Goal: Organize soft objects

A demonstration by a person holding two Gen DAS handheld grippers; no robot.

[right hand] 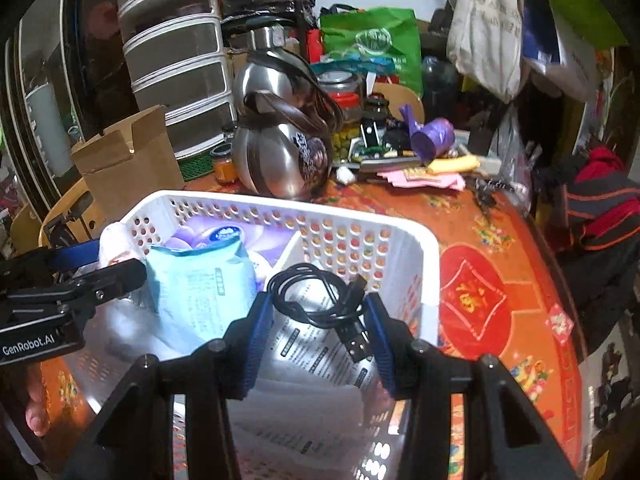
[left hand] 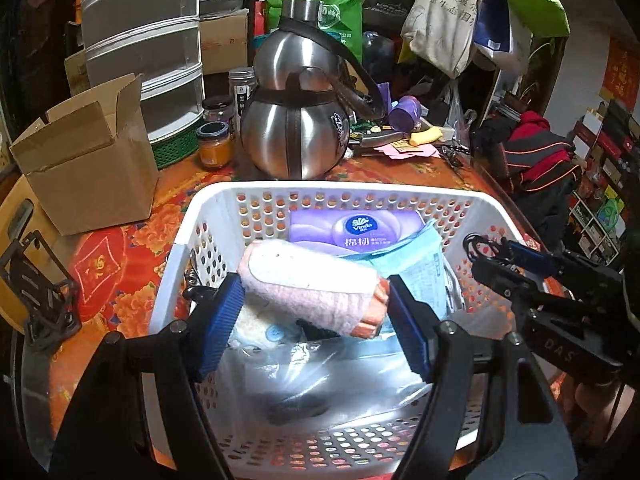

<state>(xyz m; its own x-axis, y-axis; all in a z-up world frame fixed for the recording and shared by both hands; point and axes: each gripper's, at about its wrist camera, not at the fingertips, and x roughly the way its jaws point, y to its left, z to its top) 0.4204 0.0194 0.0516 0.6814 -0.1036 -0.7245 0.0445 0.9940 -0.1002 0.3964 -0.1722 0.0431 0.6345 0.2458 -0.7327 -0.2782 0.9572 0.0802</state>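
Observation:
A rolled pink towel (left hand: 312, 280) hangs over the white perforated basket (left hand: 320, 189), and my left gripper (left hand: 314, 294) is shut on it, blue pads pressing its two ends. In the right wrist view that left gripper (right hand: 116, 259) comes in from the left above the basket (right hand: 424, 248). My right gripper (right hand: 318, 304) is shut on a coiled black USB cable (right hand: 316, 296) over the basket's right side; it also shows in the left wrist view as the right gripper (left hand: 480, 256). Inside the basket lie a purple tissue pack (left hand: 356, 228), a light blue soft pack (right hand: 200, 284) and shiny plastic bags (left hand: 304, 372).
Behind the basket stand a steel double-bulb flask (left hand: 296, 136), an open cardboard box (left hand: 92, 168), a drawer tower (left hand: 144, 52) and jars (left hand: 216, 148). A purple bag roll (right hand: 434, 138) and papers lie at the back right. Striped clothes (left hand: 540, 160) pile up at the table's right edge.

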